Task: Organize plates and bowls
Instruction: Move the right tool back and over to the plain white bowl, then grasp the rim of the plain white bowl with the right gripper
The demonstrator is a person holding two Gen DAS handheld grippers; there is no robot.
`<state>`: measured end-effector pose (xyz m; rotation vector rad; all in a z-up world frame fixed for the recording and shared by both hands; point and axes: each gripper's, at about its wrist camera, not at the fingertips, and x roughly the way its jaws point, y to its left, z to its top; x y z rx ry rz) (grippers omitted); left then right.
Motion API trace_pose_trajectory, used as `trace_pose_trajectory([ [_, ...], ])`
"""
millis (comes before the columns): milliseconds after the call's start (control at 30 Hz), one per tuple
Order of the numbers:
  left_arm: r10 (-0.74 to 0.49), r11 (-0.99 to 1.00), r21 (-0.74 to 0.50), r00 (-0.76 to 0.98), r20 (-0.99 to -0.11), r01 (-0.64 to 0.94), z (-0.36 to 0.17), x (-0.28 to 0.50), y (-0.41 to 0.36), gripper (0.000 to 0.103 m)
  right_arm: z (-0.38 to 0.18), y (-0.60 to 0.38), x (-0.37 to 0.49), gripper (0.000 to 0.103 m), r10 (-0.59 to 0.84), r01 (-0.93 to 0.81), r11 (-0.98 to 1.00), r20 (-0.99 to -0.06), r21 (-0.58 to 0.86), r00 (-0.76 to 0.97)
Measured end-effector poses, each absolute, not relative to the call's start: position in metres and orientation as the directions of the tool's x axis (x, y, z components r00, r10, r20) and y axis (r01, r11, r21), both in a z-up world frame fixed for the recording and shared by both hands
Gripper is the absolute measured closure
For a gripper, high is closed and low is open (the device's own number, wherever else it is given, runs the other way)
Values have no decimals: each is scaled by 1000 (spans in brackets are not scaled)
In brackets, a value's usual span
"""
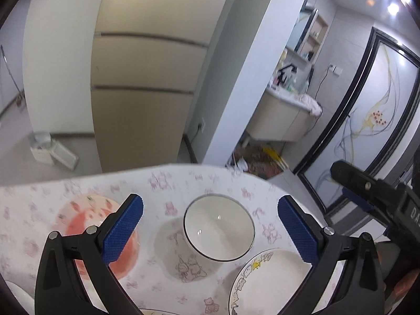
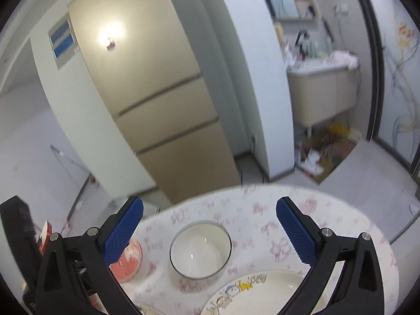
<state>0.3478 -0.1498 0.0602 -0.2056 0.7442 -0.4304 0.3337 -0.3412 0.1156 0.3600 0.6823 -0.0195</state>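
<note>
the left gripper (image 1: 210,225) is wide and holds nothing. the right gripper (image 2: 210,228) is wide too. a round white bowl with a dark rim (image 1: 219,228) sits on the pink-flowered tablecloth (image 1: 39,210).

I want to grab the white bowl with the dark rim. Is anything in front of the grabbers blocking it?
Nothing visible blocks it. The white bowl stands alone on the tablecloth, ahead of both open grippers, right gripper and left gripper.

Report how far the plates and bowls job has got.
Done: nothing looks sorted. The white bowl, the pink bowl and the cartoon plate sit apart on the tablecloth, unstacked.
In hand: nothing. The left gripper and the right gripper are both open and empty above the dishes.
Left: all of the gathering and stacking.
</note>
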Motion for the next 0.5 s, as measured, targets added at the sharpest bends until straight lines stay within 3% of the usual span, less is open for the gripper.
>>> trace_pose_trajectory([
  [300, -475, 880, -353, 551, -687, 319, 16, 369, -164, 4, 54, -339, 373, 7, 192, 123, 932, -749, 342, 635],
  [433, -440, 897, -325, 541, -717, 299, 5, 376, -163, 12, 36, -341, 384, 23, 257, 117, 914, -776, 389, 576],
  [500, -457, 889, -346, 522, -721, 300, 1, 378, -162, 18, 29, -341, 387, 25, 281, 111, 908, -784, 403, 553],
])
